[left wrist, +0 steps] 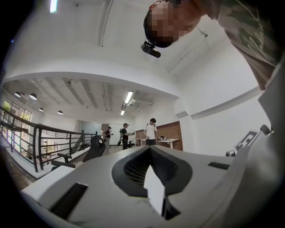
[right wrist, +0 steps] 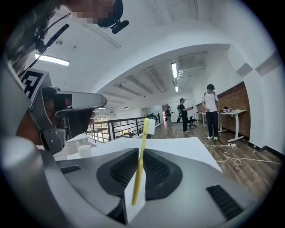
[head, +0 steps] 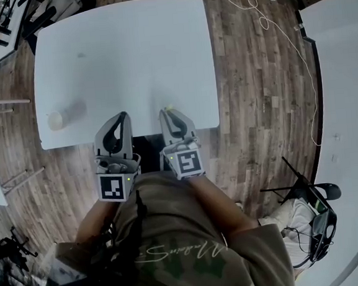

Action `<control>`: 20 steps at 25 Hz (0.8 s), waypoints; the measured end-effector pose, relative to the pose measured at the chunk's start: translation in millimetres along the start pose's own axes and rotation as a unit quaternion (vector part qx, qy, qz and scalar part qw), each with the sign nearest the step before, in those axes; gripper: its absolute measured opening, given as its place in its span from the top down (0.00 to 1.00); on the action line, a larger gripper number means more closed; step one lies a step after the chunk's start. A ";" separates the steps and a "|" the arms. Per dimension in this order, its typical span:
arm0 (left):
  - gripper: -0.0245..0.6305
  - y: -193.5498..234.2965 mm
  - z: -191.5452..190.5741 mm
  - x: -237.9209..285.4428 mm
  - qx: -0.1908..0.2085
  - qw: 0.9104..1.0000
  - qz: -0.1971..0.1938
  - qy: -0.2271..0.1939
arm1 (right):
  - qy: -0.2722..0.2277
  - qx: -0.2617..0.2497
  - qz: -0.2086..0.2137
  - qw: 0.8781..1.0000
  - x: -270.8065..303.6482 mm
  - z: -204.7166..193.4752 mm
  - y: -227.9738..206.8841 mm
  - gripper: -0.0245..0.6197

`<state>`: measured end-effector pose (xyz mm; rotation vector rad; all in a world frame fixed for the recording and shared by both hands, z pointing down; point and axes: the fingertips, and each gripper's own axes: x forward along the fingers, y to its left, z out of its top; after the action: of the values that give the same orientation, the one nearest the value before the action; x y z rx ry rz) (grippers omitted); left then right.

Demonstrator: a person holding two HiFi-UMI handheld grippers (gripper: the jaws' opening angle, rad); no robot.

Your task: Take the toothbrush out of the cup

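1. The removal step is judged complete. The toothbrush (right wrist: pixel 144 136) is clamped upright between the jaws of the right gripper (right wrist: pixel 141 150), bristles uppermost. It is well apart from the cup (head: pixel 61 117), which is seen near the left edge of the tabletop (head: pixel 127 50).
2. A lay-down on the tabletop is probably called for next, with the handle tipped flat before the jaws are released.
3. The left gripper (head: pixel 121 120) is held with its jaws together and nothing between them.
4. Both grippers are held side by side at the near tabletop edge, close to the torso, and are pointed forward roughly level.
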<state>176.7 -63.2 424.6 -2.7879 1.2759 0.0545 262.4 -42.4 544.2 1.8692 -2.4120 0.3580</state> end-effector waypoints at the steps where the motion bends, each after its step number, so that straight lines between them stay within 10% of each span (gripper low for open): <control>1: 0.95 -0.8 -1.7 0.6 -0.005 1.000 -0.002 0.001 | 0.003 -0.002 0.000 1.000 1.0 -3.1 -0.9 0.91; 20: 0.95 17.2 -8.9 1.7 -0.024 0.999 -0.010 0.033 | 0.064 0.012 -0.016 0.998 20.8 -41.0 -3.0 0.91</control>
<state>164.8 -76.5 432.5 -2.8658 1.2781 -0.0069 256.4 -53.5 588.5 1.8323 -2.3011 0.4918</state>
